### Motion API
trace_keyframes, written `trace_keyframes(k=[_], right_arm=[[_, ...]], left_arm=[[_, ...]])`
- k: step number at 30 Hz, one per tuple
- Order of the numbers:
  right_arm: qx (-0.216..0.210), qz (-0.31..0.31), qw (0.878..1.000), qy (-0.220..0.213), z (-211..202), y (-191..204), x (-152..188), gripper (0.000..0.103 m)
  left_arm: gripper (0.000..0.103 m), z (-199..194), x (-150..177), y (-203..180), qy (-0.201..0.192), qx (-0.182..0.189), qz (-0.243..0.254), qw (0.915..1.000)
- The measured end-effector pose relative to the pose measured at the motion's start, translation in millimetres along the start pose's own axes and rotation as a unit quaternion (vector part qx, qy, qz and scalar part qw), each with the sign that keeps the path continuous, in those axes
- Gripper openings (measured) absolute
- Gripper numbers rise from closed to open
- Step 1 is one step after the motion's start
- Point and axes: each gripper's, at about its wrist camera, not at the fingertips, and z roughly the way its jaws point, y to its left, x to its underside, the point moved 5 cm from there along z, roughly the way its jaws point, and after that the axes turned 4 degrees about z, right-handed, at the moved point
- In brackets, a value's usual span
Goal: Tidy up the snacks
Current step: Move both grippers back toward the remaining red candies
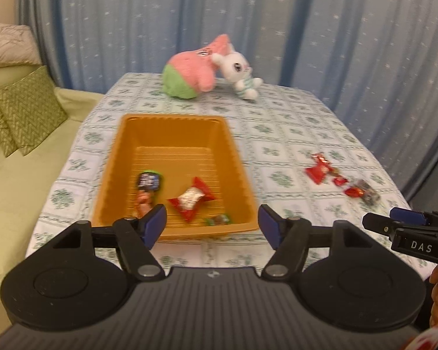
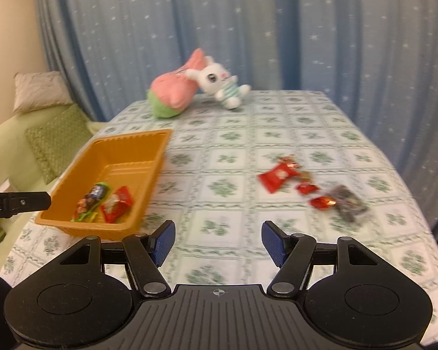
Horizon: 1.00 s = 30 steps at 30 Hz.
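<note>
An orange tray [image 1: 172, 134] [image 2: 122, 145] sits on the table's left half. Inside lie a red-and-white snack packet [image 1: 191, 199] [image 2: 116, 202], a dark blue packet [image 1: 149, 180] [image 2: 97, 191] and small candies. My left gripper [image 1: 211, 229] hangs open over the tray's near rim with nothing between its blue pads. My right gripper [image 2: 217, 243] is open and empty above bare tablecloth, right of the tray. On the table's right side lie several loose snacks: a red packet [image 1: 318, 169] [image 2: 277, 175], small red candies [image 2: 321, 202] and a dark packet [image 1: 368, 194] [image 2: 349, 202].
A pink-and-green plush [image 1: 189, 71] [image 2: 172, 93] and a white rabbit plush [image 1: 239, 73] [image 2: 222, 83] lie at the table's far edge. A green sofa with cushions [image 1: 23, 113] stands left of the table. A blue curtain hangs behind. The right gripper [image 1: 411, 233] shows at the left view's right edge.
</note>
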Motion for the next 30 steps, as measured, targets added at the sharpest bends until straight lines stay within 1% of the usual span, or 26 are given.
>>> trace_keyframes(k=[5,13,30], right_arm=[[0.025,0.026,0.999,-0.008,-15,-32,1,0.066],[0.049,0.056,0.997,-0.019,-32,-70,0,0.066],[0.066,0.085,0.994,-0.018,-36,-104,3,0.066]], left_arm=[[0.069,1,-2,-33,0.001,0.026,0.019,0.9995],[0.071,7,0,-69,0.008,0.048,0.040,0.9980],[0.074,24,2,-107,0.021,0.073,0.053,0.9957]])
